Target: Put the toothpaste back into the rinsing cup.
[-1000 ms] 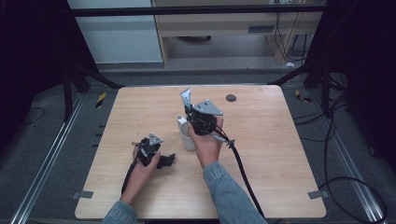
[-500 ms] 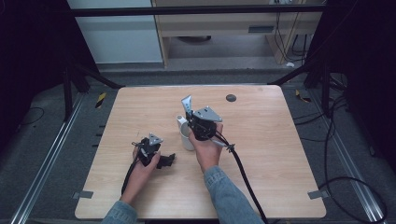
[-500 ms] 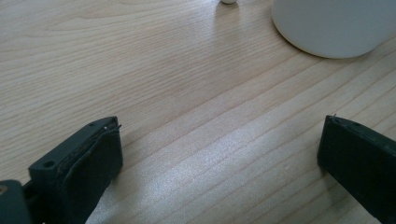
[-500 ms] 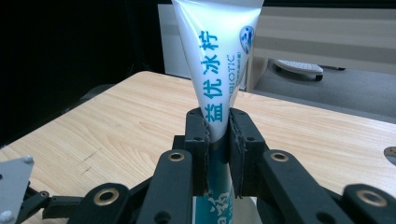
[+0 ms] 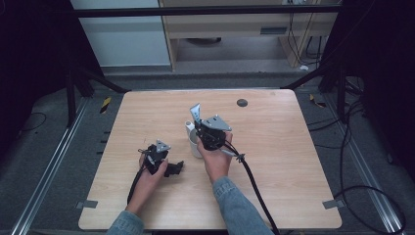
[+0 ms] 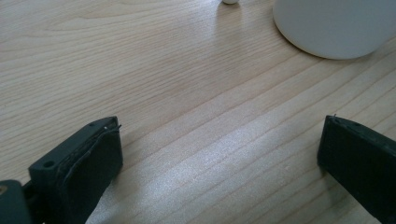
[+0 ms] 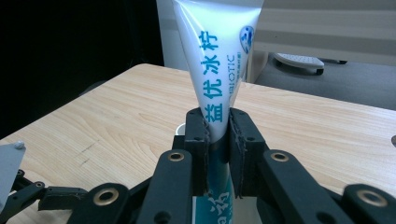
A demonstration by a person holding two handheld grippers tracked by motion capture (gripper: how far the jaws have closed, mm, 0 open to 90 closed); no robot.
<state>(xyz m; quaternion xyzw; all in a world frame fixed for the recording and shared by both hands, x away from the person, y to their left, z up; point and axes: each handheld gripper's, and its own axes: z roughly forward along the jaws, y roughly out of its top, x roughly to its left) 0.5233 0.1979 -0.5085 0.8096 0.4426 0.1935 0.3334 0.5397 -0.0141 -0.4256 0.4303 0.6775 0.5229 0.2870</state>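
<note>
Overhead, the right gripper (image 5: 195, 119) held a toothpaste tube (image 5: 196, 112) upright over a white cup (image 5: 194, 143) on the wooden surface (image 5: 284, 147). Left gripper (image 6: 219, 154) view: fingers spread, empty, cup (image 6: 334, 25) ahead. Right gripper (image 7: 217, 135) view: fingers pinched the tube (image 7: 217, 56).

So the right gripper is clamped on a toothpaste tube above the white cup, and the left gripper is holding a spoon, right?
Not quite. The left gripper holds nothing: the left gripper view shows its jaws open over bare table. The right gripper does clamp the toothpaste tube above the white cup.
</note>
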